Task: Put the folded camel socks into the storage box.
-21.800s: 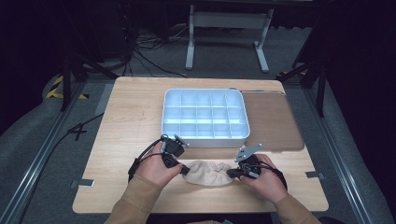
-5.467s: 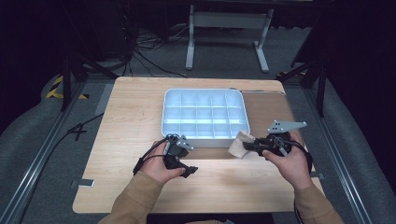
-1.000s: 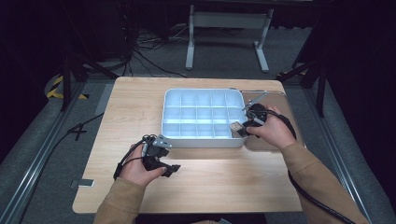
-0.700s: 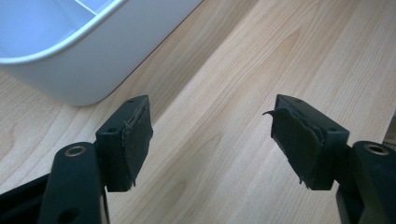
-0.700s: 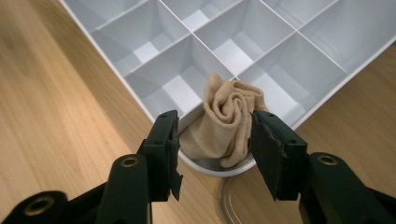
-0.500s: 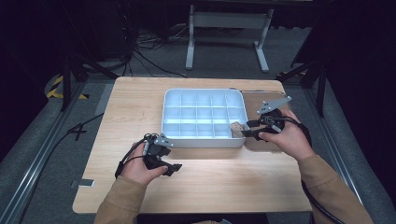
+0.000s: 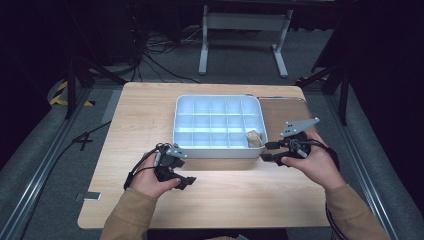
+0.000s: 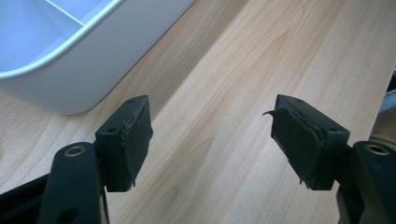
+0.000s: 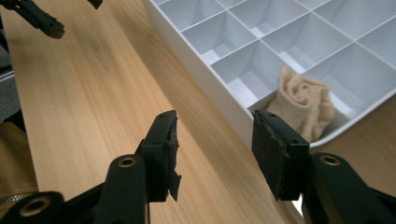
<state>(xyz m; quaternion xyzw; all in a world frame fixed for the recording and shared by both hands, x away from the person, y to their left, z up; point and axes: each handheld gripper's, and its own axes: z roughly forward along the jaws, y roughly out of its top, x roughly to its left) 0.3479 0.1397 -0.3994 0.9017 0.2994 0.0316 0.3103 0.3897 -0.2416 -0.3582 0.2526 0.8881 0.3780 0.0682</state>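
On the pale wooden desk [image 7: 125, 130], the left hand-held gripper [image 7: 186, 182] rested at about 7 o'clock from the white divided tray [image 7: 218, 150], its jaws spread wide over bare wood with nothing between them, one rounded corner of the tray just beyond them. Further right, the tray's near-right corner compartment held the rolled beige sock [image 7: 254, 138], standing on end with its spiral of folds showing, tucked against the corner walls. It looked light, soft and springy, a knit that would squash rather than resist, neither slippery nor breakable, though the roll could well loosen if pinched by an outer flap. The surest hold would probably be across the middle of the roll from above, squeezing all layers together, with one jaw slipped between cloth and compartment wall. At about 4 o'clock from the tray, the right hand-held gripper [image 7: 267, 151] hung just outside that corner, apart from the sock; its jaws had just been opening and stood fairly wide, empty.
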